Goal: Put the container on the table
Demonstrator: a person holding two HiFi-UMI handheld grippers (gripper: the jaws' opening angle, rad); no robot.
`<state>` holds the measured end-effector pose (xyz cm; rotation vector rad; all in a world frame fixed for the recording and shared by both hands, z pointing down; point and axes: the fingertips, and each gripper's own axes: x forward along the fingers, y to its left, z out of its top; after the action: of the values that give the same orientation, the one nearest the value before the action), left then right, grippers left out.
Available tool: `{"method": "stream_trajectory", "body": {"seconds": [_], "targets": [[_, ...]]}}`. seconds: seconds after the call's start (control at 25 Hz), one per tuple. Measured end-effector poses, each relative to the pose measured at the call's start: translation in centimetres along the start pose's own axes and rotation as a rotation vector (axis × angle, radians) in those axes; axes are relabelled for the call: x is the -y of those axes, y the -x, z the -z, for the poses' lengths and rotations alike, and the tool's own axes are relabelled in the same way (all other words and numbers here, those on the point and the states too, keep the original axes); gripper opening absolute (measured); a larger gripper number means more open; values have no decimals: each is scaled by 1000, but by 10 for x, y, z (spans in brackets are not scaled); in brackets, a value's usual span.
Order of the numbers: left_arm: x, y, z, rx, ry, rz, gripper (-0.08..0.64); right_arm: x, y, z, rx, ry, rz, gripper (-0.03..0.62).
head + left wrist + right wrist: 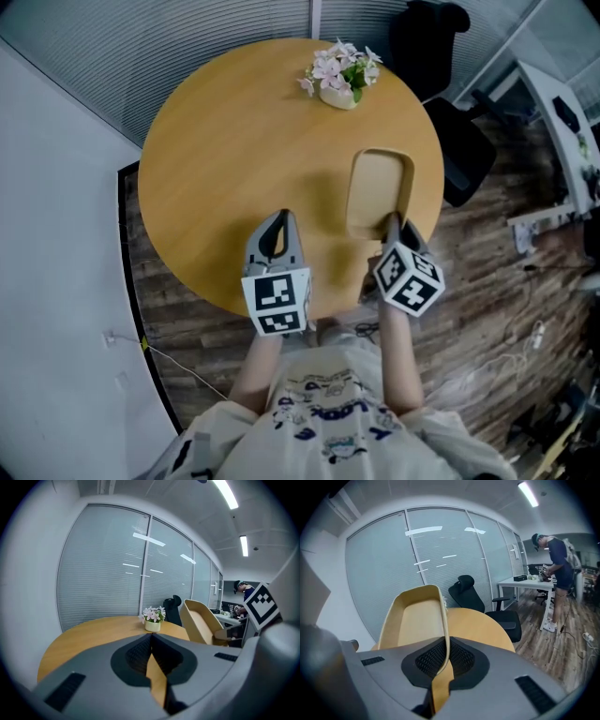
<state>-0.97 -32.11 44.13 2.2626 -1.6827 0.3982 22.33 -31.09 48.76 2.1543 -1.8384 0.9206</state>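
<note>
Head view: a round wooden table (234,159) has a flower pot (339,75) at its far side. The right gripper (394,223) holds a tan container (377,187) by its near end over the near right of the table. The left gripper (277,225) sits over the near edge, well left of the container. A black chair (459,155) stands right of the table.

Left gripper view: the left gripper (151,637) has its jaws closed together with nothing between them. The container (201,623) stands tilted at the right, its open side facing left. Whether it touches the tabletop cannot be told.

Right gripper view: the right gripper (446,641) has its jaws clamped on the container's (415,620) right wall. The chair (480,604) is beyond the table (478,625), and a person (560,564) stands at a far desk (525,581)
</note>
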Motion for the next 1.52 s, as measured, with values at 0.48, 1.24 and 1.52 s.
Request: {"method": "stream_trajectory", "body": {"seconds": [0.48, 1.24, 1.52], "targets": [[8, -68, 28, -121, 11, -19, 3, 36, -78, 29, -174, -16, 38, 14], [21, -128, 89, -283, 12, -15, 3, 86, -144, 91, -370, -33, 149, 14], [24, -133, 97, -299, 11, -8, 3, 91, -148, 98, -382, -78, 154, 14]]}}
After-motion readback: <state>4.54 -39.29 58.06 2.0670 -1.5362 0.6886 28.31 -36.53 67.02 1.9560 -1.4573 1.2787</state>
